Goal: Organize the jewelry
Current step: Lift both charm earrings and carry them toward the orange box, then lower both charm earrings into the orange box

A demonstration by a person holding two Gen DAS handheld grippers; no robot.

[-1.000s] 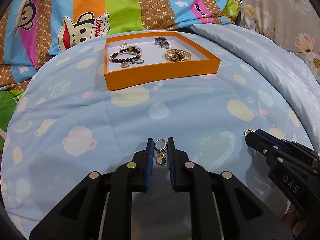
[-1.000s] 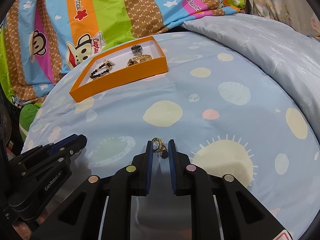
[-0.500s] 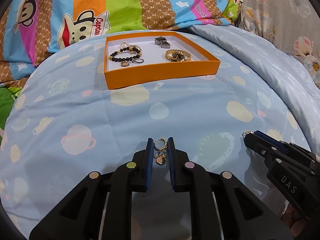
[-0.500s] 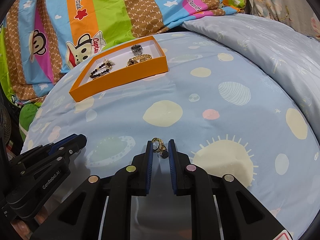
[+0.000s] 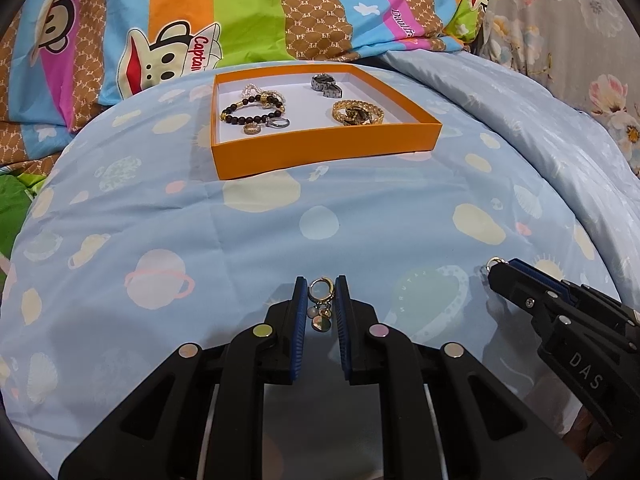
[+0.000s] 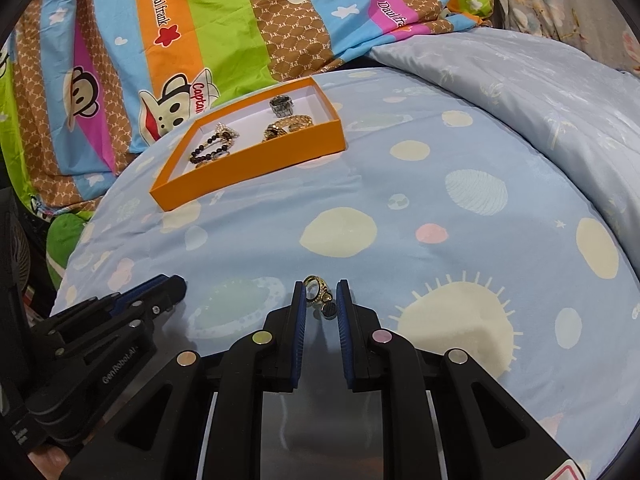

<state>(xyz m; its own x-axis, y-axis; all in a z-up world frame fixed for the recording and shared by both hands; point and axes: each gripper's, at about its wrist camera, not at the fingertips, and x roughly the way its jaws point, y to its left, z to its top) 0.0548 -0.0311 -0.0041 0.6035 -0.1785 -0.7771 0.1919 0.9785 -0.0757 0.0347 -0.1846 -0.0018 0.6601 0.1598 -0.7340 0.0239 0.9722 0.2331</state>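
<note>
A pale blue planet-print duvet (image 5: 280, 216) covers the bed, with a striped cartoon-monkey blanket (image 5: 248, 20) bunched behind it. On the duvet sits an orange tray (image 5: 320, 148) holding bracelets and rings. The left gripper (image 5: 322, 292) is clamped on a gold charm earring (image 5: 320, 300); the right gripper (image 6: 322, 296) pinches a second gold earring (image 6: 318, 294), both well short of the tray.
</note>
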